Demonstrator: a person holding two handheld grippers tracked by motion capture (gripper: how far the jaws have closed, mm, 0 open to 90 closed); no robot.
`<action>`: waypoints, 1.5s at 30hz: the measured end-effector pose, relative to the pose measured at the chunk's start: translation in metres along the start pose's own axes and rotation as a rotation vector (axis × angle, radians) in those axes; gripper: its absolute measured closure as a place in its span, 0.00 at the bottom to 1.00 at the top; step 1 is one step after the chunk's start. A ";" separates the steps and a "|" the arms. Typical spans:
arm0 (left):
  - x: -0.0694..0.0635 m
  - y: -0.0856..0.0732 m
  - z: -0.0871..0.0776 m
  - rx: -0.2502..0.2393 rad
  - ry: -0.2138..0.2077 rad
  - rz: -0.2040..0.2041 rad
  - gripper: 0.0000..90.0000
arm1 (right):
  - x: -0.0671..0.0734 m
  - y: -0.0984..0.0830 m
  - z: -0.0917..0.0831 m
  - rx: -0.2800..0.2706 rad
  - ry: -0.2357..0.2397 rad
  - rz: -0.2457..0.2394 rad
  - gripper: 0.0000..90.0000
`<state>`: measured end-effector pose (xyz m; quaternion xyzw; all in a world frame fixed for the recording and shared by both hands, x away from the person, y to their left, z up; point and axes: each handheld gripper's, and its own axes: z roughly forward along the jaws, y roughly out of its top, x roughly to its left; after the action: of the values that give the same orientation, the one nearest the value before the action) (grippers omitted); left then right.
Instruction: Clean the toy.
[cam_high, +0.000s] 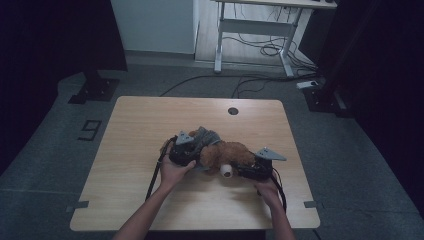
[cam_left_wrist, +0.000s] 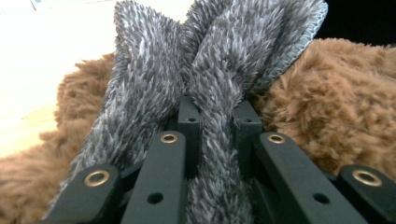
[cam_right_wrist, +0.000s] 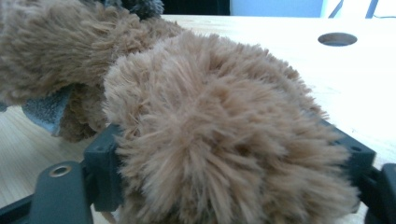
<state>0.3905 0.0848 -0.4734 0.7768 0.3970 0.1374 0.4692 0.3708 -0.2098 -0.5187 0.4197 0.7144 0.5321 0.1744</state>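
A brown plush bear (cam_high: 231, 152) lies in the middle of the wooden table (cam_high: 150, 120), its white snout (cam_high: 226, 171) towards the front edge. A grey furry garment (cam_high: 206, 136) covers its left end. My left gripper (cam_high: 189, 152) sits at that end and is shut on a fold of the grey fur (cam_left_wrist: 212, 70), pinched between the jaws of my left gripper (cam_left_wrist: 217, 112), with brown plush (cam_left_wrist: 350, 102) behind it. My right gripper (cam_high: 246, 170) is at the bear's right side. Its jaws (cam_right_wrist: 231, 154) stand wide apart with a thick brown plush part (cam_right_wrist: 224, 121) between them.
A round cable hole (cam_high: 233, 110) marks the table's far side. Beyond the table are a white desk frame (cam_high: 260, 30), loose cables on the floor (cam_high: 260, 50) and a dark stand base (cam_high: 95, 90) at the left. Bare tabletop lies around the bear.
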 end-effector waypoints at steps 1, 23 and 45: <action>0.000 -0.001 -0.001 -0.001 0.000 -0.001 0.86 | 0.000 0.000 0.000 0.004 0.004 0.006 0.28; -0.026 0.024 0.017 0.056 -0.017 0.054 0.86 | -0.005 -0.012 -0.004 -0.016 0.062 -0.018 0.49; 0.038 0.007 -0.046 -0.004 0.094 -0.071 0.86 | -0.008 -0.012 -0.004 -0.025 0.083 -0.011 0.49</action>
<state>0.3912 0.1397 -0.4496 0.7538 0.4457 0.1578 0.4564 0.3676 -0.2197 -0.5295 0.3910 0.7166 0.5570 0.1529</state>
